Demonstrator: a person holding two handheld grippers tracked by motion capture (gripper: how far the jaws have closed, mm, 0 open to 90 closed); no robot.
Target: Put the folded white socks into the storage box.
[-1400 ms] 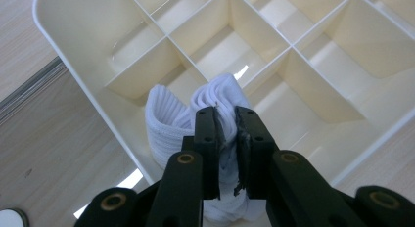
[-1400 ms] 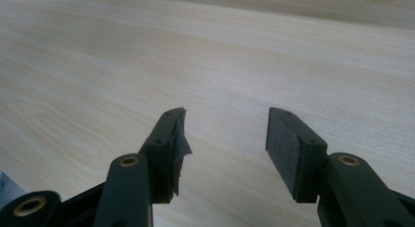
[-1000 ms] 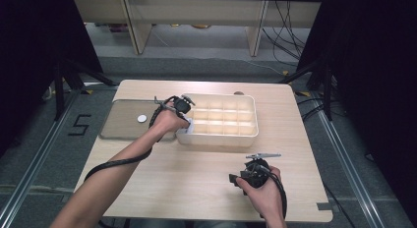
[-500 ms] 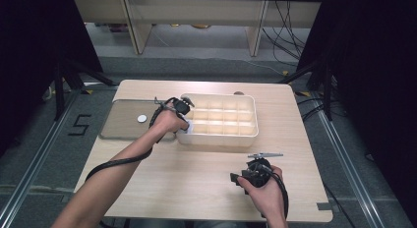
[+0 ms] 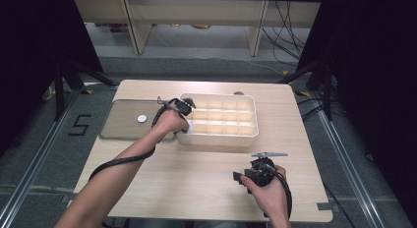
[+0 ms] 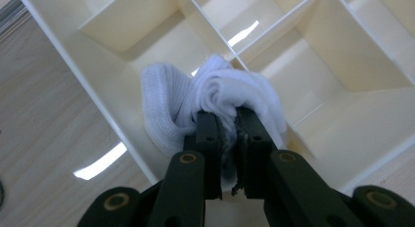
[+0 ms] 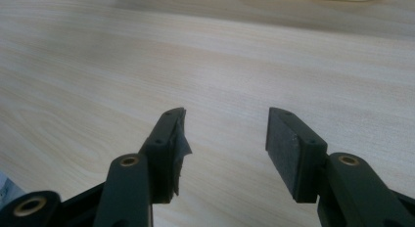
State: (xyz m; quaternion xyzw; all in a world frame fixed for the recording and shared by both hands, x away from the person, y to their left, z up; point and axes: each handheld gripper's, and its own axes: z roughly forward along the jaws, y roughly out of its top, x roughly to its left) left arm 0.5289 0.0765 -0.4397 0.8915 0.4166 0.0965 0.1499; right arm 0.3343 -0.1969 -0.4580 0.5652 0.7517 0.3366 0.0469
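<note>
The step in hand was stowing a white sock (image 6: 215, 100) in the cream compartment tray (image 5: 246, 139). In the left gripper view the left tongs (image 6: 227, 124) were clamped on a bunched fold of the sock, the jaws nearly together with knit fabric squeezed between the pads. The sock lay crumpled inside a corner compartment at the tray's near-left end, part of it draped against the outer wall (image 6: 98, 104) and part pushed up to the divider (image 6: 205, 36) behind it. From the high view the left hand (image 5: 172, 121) sat at that same corner, the tongs angled down into the tray.

The right tongs (image 7: 226, 134) stood open over bare wood, nothing between the pads, held low above the surface (image 5: 196, 179) near its front edge, well apart from the tray. Left of the tray lay a flat grey lid (image 5: 123, 134) with a small white disc (image 5: 142, 118) on it.

Judging from this, the sock was already where it belonged, so the next move would call for letting the jaws part, then lifting straight up so the fabric did not snag on a pad and pull back out over the wall. The sock looked soft and springy and might need a push to settle.
</note>
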